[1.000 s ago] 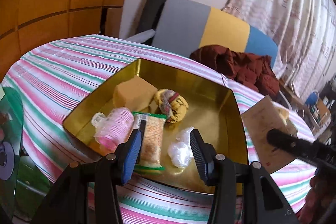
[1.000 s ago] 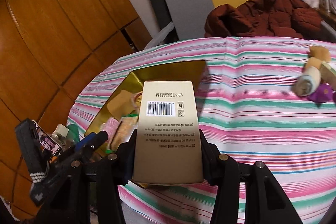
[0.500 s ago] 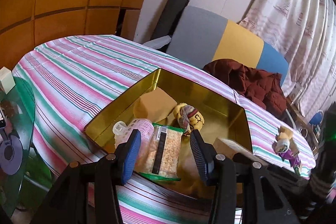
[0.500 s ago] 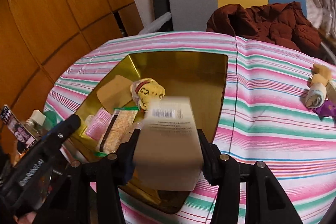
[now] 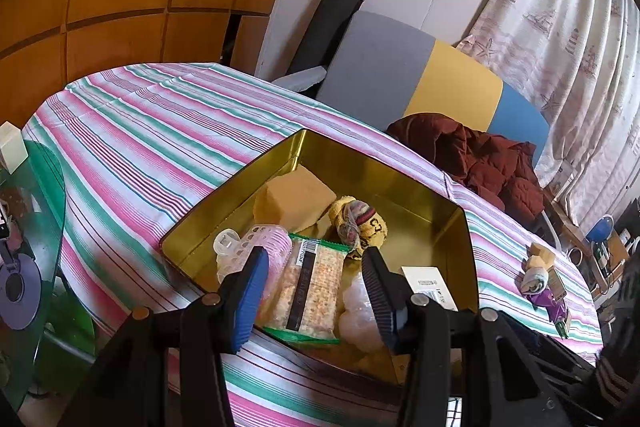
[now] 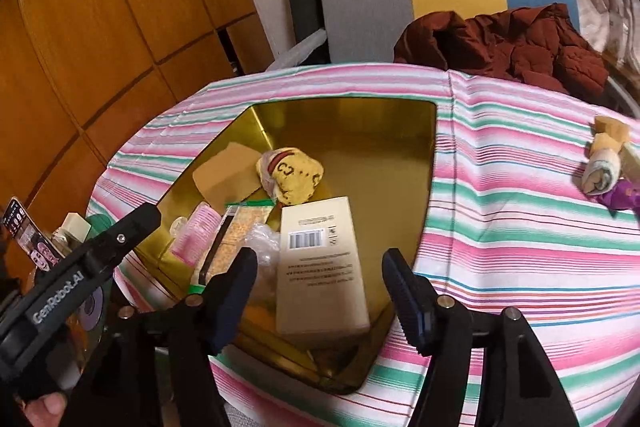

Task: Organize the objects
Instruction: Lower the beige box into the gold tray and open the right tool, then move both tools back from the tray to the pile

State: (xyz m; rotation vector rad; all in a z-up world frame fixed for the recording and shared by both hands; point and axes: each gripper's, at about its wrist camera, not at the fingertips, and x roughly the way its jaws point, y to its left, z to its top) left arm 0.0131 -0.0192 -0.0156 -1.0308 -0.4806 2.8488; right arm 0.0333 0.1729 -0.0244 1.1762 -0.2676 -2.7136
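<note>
Your right gripper (image 6: 320, 291) stood apart over the beige carton (image 6: 320, 267) lying flat in the gold tin (image 6: 400, 115): light, stiff, best pinched across its long edges.

The gold tin (image 6: 400, 155) sits on the striped tablecloth (image 6: 520, 251). Inside it, a beige barcode box (image 6: 320, 267) lies flat at the near side, free of the right gripper (image 6: 320, 291), whose 2 blue-padded fingers (image 6: 408, 303) stand spread apart above the tin's near edge. Left of the box lie a crinkled clear bag (image 6: 262, 243), a cracker packet (image 6: 236, 231) and a pink bottle (image 6: 196, 233); behind it, a yellow knitted roll (image 6: 292, 175) and a tan block (image 6: 228, 177).
</note>
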